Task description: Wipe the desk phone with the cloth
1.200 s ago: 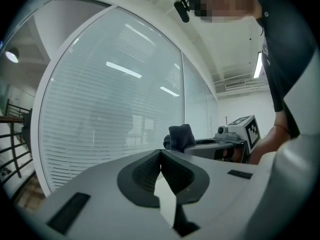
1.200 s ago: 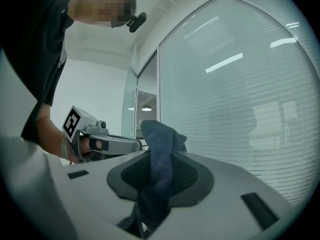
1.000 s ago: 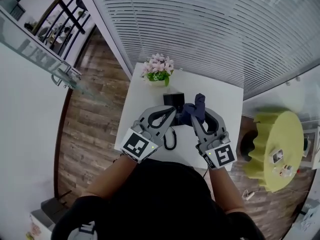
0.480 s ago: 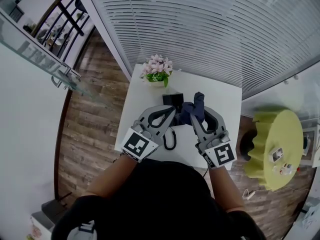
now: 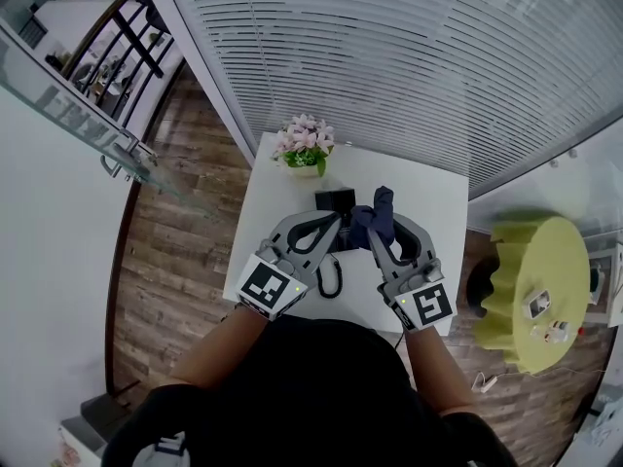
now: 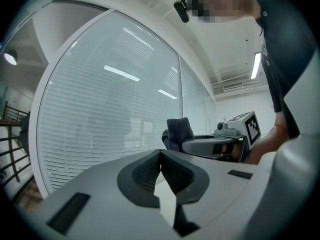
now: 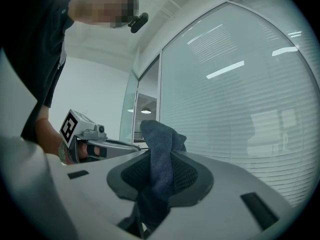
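Note:
The black desk phone (image 5: 335,199) sits in the middle of the white table (image 5: 428,195), its coiled cord (image 5: 329,280) trailing toward the near edge. My right gripper (image 5: 374,232) is shut on a dark blue cloth (image 5: 376,214), which sticks up past the jaws just right of the phone. In the right gripper view the cloth (image 7: 158,146) fills the gap between the pads. My left gripper (image 5: 338,225) hovers at the phone's near side, shut, its pads meeting with nothing between them (image 6: 160,155). Both grippers tilt upward toward the window.
A pot of pink flowers (image 5: 305,144) stands at the table's far left corner. A glass wall with blinds (image 5: 389,56) rises behind the table. A yellow round table (image 5: 540,285) stands to the right, and a glass railing (image 5: 73,105) borders the wood floor on the left.
Both grippers and the cloth hold almost the same pose over the phone. The head view has tipped slightly, so the table sits a little lower in the frame.

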{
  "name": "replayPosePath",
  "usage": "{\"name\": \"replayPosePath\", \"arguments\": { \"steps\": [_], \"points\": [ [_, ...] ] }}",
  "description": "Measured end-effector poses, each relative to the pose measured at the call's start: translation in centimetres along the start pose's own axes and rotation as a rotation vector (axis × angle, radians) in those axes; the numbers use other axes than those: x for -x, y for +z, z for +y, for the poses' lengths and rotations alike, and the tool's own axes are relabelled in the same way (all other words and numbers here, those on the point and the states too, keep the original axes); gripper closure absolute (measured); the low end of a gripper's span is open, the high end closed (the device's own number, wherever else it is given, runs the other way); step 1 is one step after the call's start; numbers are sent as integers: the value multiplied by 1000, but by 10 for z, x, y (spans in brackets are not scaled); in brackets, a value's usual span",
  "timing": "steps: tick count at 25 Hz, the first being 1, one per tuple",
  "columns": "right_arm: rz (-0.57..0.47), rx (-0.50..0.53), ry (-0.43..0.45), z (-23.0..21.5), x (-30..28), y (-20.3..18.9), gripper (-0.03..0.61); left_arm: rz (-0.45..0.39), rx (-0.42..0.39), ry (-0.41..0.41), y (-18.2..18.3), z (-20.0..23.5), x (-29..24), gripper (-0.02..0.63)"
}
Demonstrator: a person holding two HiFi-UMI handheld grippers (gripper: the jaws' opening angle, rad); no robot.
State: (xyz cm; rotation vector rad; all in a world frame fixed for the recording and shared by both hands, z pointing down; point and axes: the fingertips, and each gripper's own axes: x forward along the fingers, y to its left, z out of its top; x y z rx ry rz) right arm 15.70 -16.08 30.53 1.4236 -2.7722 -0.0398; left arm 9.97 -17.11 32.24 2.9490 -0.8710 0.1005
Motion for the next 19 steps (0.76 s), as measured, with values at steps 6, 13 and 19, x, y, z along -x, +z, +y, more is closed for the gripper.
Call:
{"name": "replayPosePath", "arguments": {
  "steps": [6,13,19],
  "points": [
    [-3,2,2,0,1,1,466,5,3,-1,-2,-2,-2,603],
    [-4,1,1,0,2,0,466,27,-13,-9,-7,-5,-3,603],
    [-10,-2,-2,1,4,1,466,24,-26,-10,-4,-6,-3,603]
  ]
}}
